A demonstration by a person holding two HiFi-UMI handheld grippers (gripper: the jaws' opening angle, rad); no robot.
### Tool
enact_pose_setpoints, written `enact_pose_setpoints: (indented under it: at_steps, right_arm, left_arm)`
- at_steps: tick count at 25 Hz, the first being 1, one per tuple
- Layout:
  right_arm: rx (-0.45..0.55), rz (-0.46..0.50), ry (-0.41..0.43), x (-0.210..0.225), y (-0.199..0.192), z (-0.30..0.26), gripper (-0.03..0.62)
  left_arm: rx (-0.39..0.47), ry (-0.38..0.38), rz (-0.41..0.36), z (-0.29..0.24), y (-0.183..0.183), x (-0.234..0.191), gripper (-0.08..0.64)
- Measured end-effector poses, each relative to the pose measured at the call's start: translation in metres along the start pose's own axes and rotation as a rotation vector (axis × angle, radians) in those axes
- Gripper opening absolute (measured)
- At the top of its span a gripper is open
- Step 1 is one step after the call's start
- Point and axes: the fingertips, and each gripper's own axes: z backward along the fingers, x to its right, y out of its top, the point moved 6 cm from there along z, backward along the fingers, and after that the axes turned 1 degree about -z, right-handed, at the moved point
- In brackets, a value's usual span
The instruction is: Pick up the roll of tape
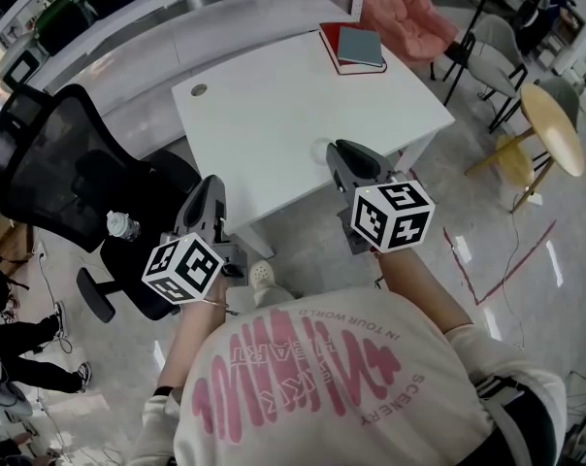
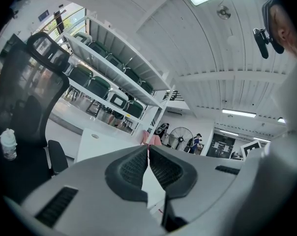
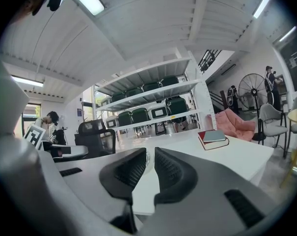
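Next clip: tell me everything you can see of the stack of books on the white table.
The stack of books is two closed books lying flat near the far right corner of the white table. The lower one is a red hardback with pale page edges showing; a smaller grey-blue book lies on it, slightly askew. The right gripper view shows the same stack side-on. Only the tabletop touches it.

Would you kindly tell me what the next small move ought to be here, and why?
Probably ease the right gripper forward over the white table toward the small round ring, seemingly the roll of tape, near its far left corner. That ring shows through the narrow gap between its jaws, which hold nothing, and the gripper hangs at the table's near edge.
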Motion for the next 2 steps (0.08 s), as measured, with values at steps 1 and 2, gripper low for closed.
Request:
enact_pose_setpoints:
  at_steps: [1, 2]
  right_arm:
    - [-0.002, 0.0, -0.001, 0.0006, -0.0016, -0.0012, 0.069]
    - [-0.005, -0.001, -0.002, 0.0012, -0.0031, -0.0024, 0.069]
  left_arm:
    - [-0.001, 0.0, 0.002, -0.0006, -0.001, -0.0013, 0.029]
    - [-0.002, 0.001, 0.003, -0.0013, -0.0019, -0.0025, 0.029]
